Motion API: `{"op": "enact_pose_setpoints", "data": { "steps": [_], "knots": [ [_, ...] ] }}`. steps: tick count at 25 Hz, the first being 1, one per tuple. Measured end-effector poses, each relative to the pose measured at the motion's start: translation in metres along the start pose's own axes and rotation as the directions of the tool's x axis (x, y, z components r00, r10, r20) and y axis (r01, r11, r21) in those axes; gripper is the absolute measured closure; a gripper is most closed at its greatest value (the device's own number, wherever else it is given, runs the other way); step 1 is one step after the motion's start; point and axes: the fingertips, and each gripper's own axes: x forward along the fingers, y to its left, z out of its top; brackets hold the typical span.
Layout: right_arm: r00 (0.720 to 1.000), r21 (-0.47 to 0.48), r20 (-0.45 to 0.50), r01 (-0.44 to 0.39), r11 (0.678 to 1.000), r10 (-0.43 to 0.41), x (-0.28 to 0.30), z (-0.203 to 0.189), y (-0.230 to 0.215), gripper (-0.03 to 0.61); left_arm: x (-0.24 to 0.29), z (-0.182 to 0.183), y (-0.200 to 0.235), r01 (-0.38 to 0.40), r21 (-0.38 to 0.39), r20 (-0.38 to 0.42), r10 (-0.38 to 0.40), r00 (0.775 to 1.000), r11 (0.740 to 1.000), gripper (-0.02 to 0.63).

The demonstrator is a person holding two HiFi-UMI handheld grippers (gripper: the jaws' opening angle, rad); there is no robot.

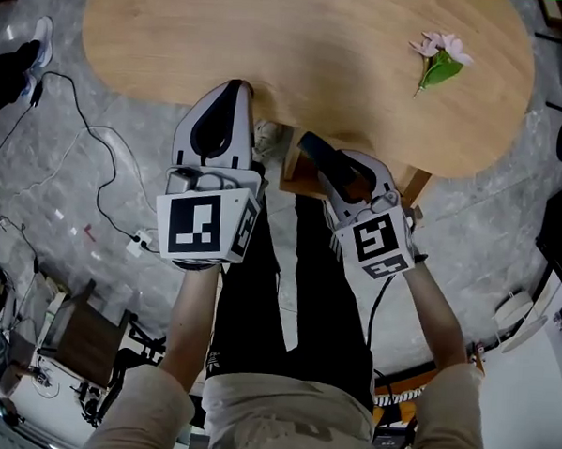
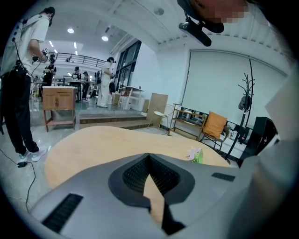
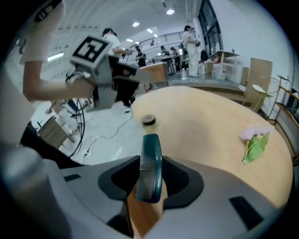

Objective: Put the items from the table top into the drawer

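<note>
My right gripper is shut on a dark teal comb that stands upright between its pads, just off the table's near edge. Below that edge, between the two grippers, is an open wooden drawer. My left gripper hangs over the near edge of the light wooden table, its jaws shut with nothing in them. A pink flower with a green leaf lies at the table's far right. A small dark round object sits near the table's left edge.
Cables trail over the grey floor left of the table, and a small wooden stand is at lower left. My legs in dark trousers are below the drawer. People and furniture stand far behind the table.
</note>
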Motion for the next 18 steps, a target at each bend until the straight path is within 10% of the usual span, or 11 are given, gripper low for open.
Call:
{"op": "enact_pose_setpoints", "data": {
  "steps": [8,18],
  "knots": [
    [0.951,-0.208,-0.291,-0.172,0.963,0.107,0.071,-0.124,0.036,0.423,0.001,-0.002,-0.003,0.003,0.015,-0.012,-0.003,1.000,1.000,0.606],
    [0.930,-0.223,-0.354,-0.189,0.956,0.101,0.111,-0.148,0.036,0.422,0.001,-0.014,-0.006,-0.002,0.012,-0.025,0.002,1.000,1.000,0.606]
  ]
}}
